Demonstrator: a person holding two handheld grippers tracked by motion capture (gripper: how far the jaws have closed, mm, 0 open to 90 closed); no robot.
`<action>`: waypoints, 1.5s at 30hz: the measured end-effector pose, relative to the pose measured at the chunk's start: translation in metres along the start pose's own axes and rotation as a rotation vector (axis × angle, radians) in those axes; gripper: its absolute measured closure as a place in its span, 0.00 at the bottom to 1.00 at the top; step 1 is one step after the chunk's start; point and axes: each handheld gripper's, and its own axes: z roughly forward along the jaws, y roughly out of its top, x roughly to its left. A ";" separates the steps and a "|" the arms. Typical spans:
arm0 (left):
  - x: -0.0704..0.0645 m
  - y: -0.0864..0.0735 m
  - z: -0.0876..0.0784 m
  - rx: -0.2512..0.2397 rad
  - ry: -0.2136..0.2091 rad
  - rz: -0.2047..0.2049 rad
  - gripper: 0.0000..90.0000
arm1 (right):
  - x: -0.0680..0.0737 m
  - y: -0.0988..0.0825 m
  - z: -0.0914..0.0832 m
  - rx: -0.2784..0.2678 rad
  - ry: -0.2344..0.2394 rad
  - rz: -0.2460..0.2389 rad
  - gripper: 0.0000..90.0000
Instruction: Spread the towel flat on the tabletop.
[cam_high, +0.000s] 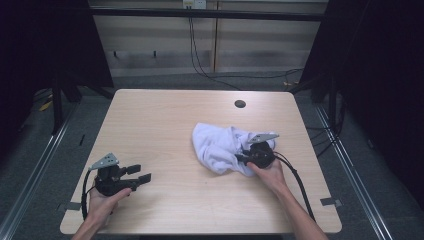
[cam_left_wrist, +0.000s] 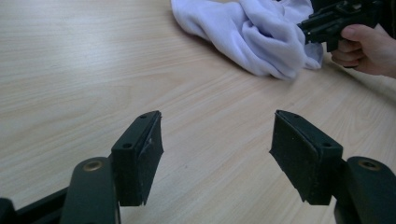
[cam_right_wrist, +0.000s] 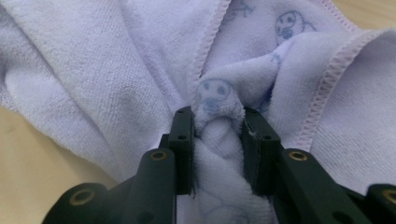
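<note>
A crumpled white towel with small blue printed faces and pink stitched hems lies right of the table's middle. My right gripper is pushed into its near right edge. In the right gripper view a bunched fold of the towel fills the gap of my right gripper, and both pads press on it. My left gripper rests near the table's front left, well apart from the cloth, jaws wide apart and nothing between them. From the left gripper view the towel lies ahead with the other gripper at its right edge.
The light wooden table has a round cable hole at the back right. Bare tabletop lies between the two hands. Black frame rails and cables run beyond the far edge, with grey floor on both sides.
</note>
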 end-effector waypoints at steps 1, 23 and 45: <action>-0.002 0.001 0.001 0.008 0.005 0.019 0.38 | 0.006 -0.002 0.000 -0.002 0.026 -0.007 0.76; -0.050 0.055 0.069 0.067 -0.193 0.154 0.69 | 0.061 -0.007 -0.055 -0.059 0.141 -0.076 0.58; -0.063 0.052 0.114 0.100 -0.280 0.149 0.95 | 0.036 0.004 -0.033 -0.075 0.138 -0.010 0.96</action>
